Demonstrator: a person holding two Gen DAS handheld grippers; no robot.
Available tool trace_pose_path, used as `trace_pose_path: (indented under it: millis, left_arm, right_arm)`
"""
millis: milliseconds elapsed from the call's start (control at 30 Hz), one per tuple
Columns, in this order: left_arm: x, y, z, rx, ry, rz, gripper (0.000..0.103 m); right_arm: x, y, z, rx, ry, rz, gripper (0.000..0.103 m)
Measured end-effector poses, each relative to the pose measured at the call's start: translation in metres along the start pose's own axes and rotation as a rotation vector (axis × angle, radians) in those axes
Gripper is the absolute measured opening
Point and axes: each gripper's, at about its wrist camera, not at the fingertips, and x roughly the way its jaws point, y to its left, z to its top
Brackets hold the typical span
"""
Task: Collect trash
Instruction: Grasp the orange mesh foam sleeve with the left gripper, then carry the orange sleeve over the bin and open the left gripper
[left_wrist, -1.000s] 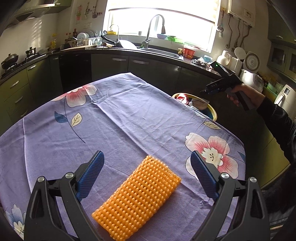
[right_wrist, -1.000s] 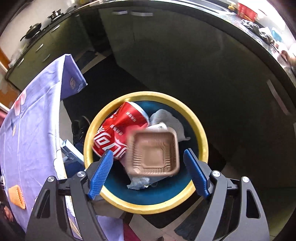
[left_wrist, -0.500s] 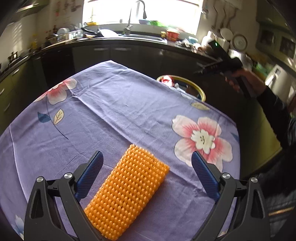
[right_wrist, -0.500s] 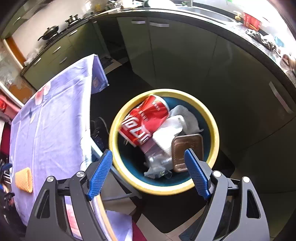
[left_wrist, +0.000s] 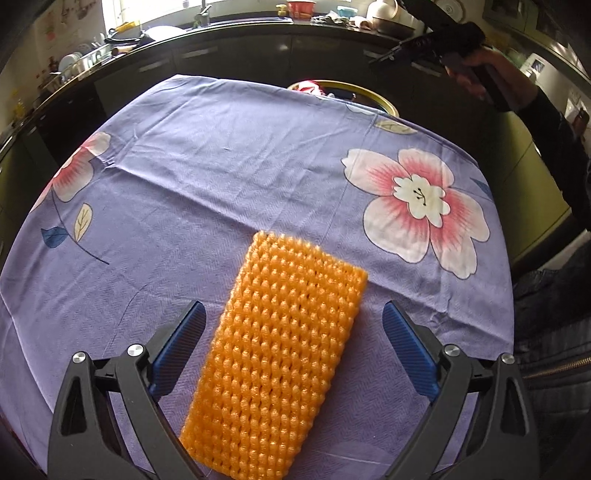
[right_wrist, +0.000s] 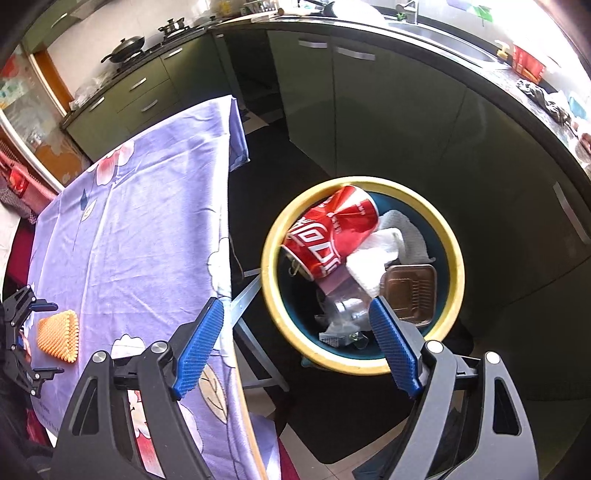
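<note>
My left gripper (left_wrist: 291, 332) hangs over the orange mesh (left_wrist: 280, 354), fingers spread, not touching it. My right gripper (right_wrist: 295, 343) is spread and empty beside the bin (right_wrist: 271, 280).

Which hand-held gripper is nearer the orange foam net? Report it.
Left. The left hand-held gripper straddles the orange foam net, jaws open. The right hand-held gripper hangs off the table's far edge, by the bin.

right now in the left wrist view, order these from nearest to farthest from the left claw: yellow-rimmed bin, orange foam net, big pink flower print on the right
1. orange foam net: on the cloth, lying between the open fingers of the left claw.
2. big pink flower print: farther up the cloth, to the right.
3. yellow-rimmed bin: beyond the table's far edge.
</note>
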Motion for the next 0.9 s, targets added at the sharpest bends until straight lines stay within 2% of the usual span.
trace_pose_path:
  millis: [100,167,500,600,667,767,900]
  left_arm:
    - [0.003,-0.002,-0.001,0.019,0.017,0.001,0.089]
    - [0.006,-0.001,-0.002,0.020,0.030,-0.012,0.076]
    - [0.001,-0.001,-0.006,0.003,0.010,-0.011,0.055]
    - [-0.003,-0.002,-0.005,-0.012,-0.007,-0.008,0.045]
    - [-0.008,0.000,-0.003,-0.034,-0.020,-0.017,0.032]
    - [-0.013,0.001,0.000,-0.050,-0.034,-0.007,0.020]
    - [-0.017,0.000,0.005,-0.068,-0.038,0.025,0.013]
  right_arm:
    - [0.001,0.006,0.000,-0.013,0.003,0.004,0.080]
    - [0.000,0.009,0.001,-0.018,0.001,0.008,0.080]
    - [-0.006,0.016,-0.002,-0.033,-0.006,0.016,0.080]
    - [-0.007,0.016,-0.003,-0.034,-0.008,0.020,0.080]
    - [-0.007,0.015,-0.004,-0.034,-0.008,0.019,0.080]
    - [-0.007,0.014,-0.004,-0.033,-0.008,0.022,0.080]
    - [-0.007,0.012,-0.006,-0.032,-0.008,0.021,0.080]
